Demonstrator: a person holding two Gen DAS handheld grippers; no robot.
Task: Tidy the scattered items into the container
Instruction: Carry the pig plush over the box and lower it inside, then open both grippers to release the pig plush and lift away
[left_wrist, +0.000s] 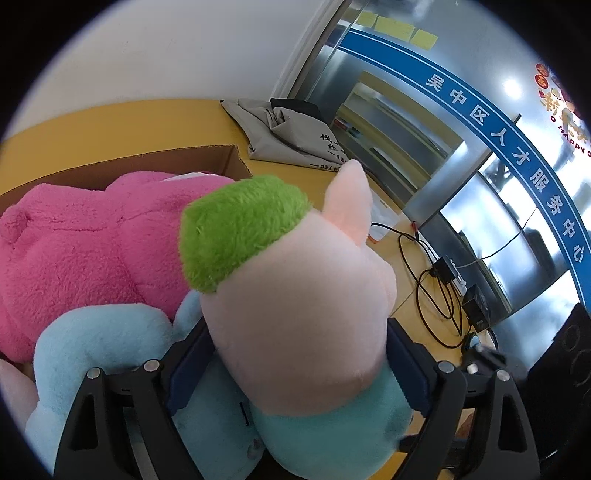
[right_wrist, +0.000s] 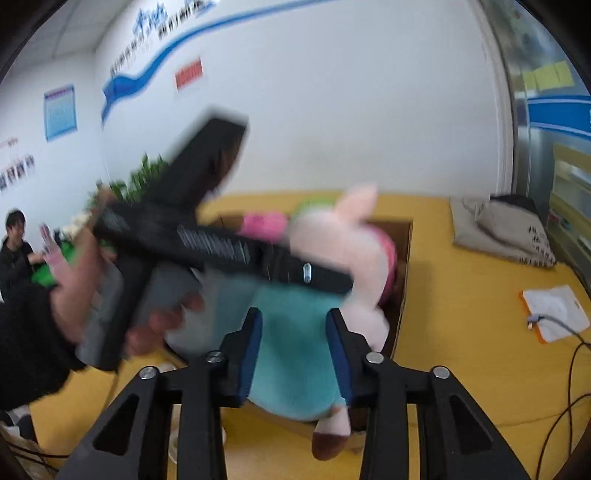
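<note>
My left gripper (left_wrist: 295, 365) is shut on a pink pig plush (left_wrist: 295, 302) with a green cap and teal body, held over the cardboard box (left_wrist: 155, 162). In the box lie a magenta plush (left_wrist: 85, 236) and a light blue plush (left_wrist: 96, 343). In the right wrist view the same pig plush (right_wrist: 332, 251) hangs above the box (right_wrist: 404, 258), with the left gripper's black body (right_wrist: 221, 243) clamped across it. My right gripper (right_wrist: 295, 350) is open, its blue pads on either side of the pig's teal body (right_wrist: 295, 362); whether the pads touch it is unclear.
The yellow table (right_wrist: 461, 332) carries a grey folded bag (right_wrist: 506, 232), a white notebook with orange edge (right_wrist: 554, 314) and black cables (left_wrist: 432, 295). A glass wall runs along the right. A person (right_wrist: 14, 251) sits at far left.
</note>
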